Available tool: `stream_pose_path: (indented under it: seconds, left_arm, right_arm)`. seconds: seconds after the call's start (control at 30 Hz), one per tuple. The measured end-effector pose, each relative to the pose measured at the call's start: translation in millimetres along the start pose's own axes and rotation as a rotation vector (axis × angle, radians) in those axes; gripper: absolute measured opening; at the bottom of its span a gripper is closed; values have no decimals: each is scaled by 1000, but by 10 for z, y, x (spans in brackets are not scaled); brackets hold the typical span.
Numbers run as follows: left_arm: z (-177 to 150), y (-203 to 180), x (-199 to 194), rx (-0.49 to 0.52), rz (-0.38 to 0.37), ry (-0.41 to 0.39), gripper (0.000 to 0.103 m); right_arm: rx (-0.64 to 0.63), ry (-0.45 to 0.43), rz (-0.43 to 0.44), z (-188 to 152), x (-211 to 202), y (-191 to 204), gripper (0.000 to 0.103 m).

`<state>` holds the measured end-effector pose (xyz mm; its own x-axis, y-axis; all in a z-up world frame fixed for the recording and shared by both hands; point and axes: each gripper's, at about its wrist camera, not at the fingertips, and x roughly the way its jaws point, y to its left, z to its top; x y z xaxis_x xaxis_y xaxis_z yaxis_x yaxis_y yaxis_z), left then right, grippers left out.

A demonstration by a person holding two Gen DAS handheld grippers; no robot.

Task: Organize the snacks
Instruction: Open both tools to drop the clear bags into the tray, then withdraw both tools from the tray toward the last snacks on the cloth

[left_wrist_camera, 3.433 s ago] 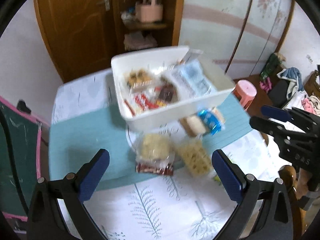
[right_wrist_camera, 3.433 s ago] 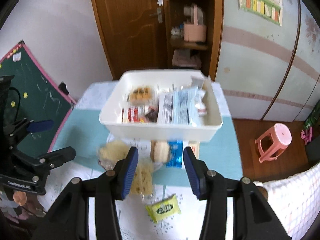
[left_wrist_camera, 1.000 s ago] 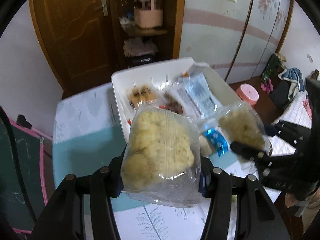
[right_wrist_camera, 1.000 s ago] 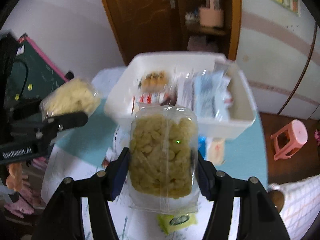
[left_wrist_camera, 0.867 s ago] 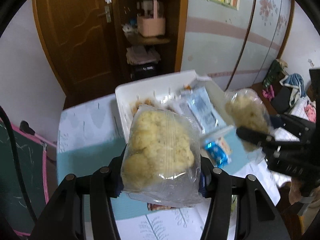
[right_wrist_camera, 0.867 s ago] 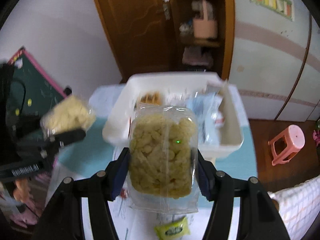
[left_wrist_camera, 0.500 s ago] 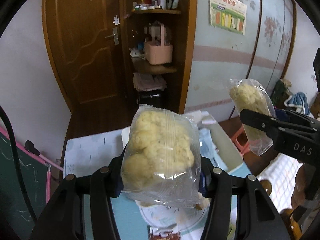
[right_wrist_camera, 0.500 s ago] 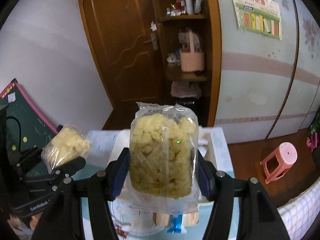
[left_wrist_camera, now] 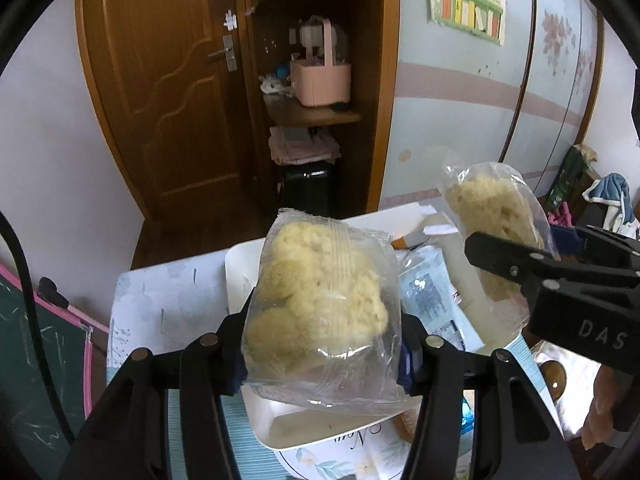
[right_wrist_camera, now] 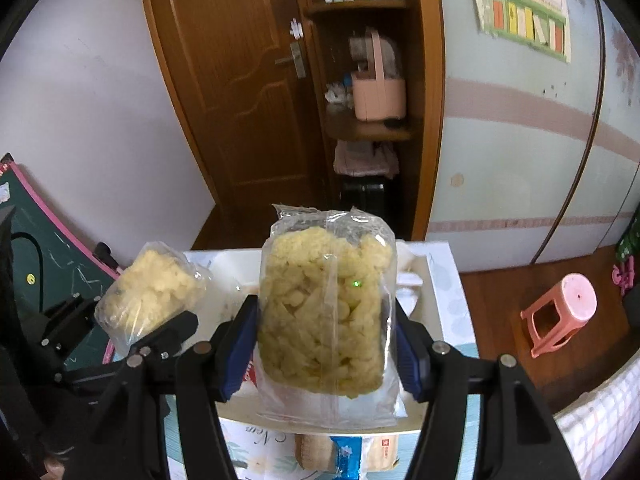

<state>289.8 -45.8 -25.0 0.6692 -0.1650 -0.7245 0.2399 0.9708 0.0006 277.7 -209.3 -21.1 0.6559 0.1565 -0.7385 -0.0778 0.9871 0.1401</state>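
My left gripper [left_wrist_camera: 322, 350] is shut on a clear bag of pale puffed snack [left_wrist_camera: 320, 300], held above the white storage bin [left_wrist_camera: 236, 276]. My right gripper [right_wrist_camera: 322, 344] is shut on a clear bag of yellow crunchy snack [right_wrist_camera: 326, 312], also raised over the bin [right_wrist_camera: 434, 276]. Each gripper shows in the other's view: the right one with its bag [left_wrist_camera: 496, 240] to the right, the left one with its bag [right_wrist_camera: 152, 292] to the left. Blue-white packets [left_wrist_camera: 432, 300] lie inside the bin.
The bin sits on a table with a teal mat [left_wrist_camera: 236, 432] and a floral plate [left_wrist_camera: 340, 456]. A wrapped biscuit packet [right_wrist_camera: 340, 456] lies in front of the bin. A pink stool [right_wrist_camera: 560, 308] stands on the floor at right. A chalkboard [left_wrist_camera: 36, 360] leans at left.
Both grippers closed on bags of snack from the table and have lifted them high above the bin; in the last half second both kept rising slightly.
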Motion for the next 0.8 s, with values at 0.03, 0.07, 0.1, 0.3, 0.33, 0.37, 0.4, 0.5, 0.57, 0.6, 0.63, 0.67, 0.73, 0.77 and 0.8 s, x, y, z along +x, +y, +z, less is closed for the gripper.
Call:
stream_pose_path:
  seconds: [0.03, 0.07, 0.1, 0.3, 0.33, 0.37, 0.4, 0.5, 0.57, 0.6, 0.63, 0.67, 0.73, 0.77, 0.8]
  left_arm:
    - [-15, -6, 54, 0, 0, 9, 54]
    - [-39, -10, 87, 0, 1, 14, 54]
    - [-51, -21, 135, 0, 2, 22, 54]
    - [-129, -26, 359, -24, 2, 82, 89]
    - [-154, -22, 360, -31, 2, 79, 94]
    - [-170, -22, 355, -33, 0, 74, 94]
    - [-178, -24, 363, -32, -4, 76, 94]
    - [-202, -23, 385, -34, 1, 92, 94]
    - [-203, -12, 384, -39, 0, 97, 94]
    - [-206, -7, 378, -43, -3, 98, 94]
    - [-207, 0, 365, -48, -7, 99, 94]
    - [-203, 3, 347, -51, -8, 99, 94]
    - [-207, 11, 316, -58, -11, 98, 94]
    - [-211, 13, 294, -61, -12, 98, 94]
    - [-214, 12, 270, -61, -11, 96, 94]
  right_arm:
    - [2, 10, -3, -12, 60, -19, 61]
    - [4, 17, -5, -25, 89, -27, 61]
    - [7, 25, -7, -38, 140, -44, 61]
    - [25, 65, -10, -115, 321, -101, 62]
    - [23, 69, -15, -123, 340, -109, 62]
    - [18, 71, -24, -112, 378, -116, 63]
    - [12, 71, -34, -119, 385, -112, 63]
    - [15, 75, -30, -143, 381, -119, 65]
    - [25, 75, -18, -153, 354, -123, 65]
    - [27, 74, -15, -158, 341, -125, 65]
    - [27, 71, -14, -159, 327, -126, 65]
    - [25, 68, -14, -163, 311, -123, 65]
    - [20, 65, -13, -182, 267, -105, 65]
    - [20, 64, -12, -188, 252, -96, 65]
    - [20, 62, -10, -199, 229, -88, 65]
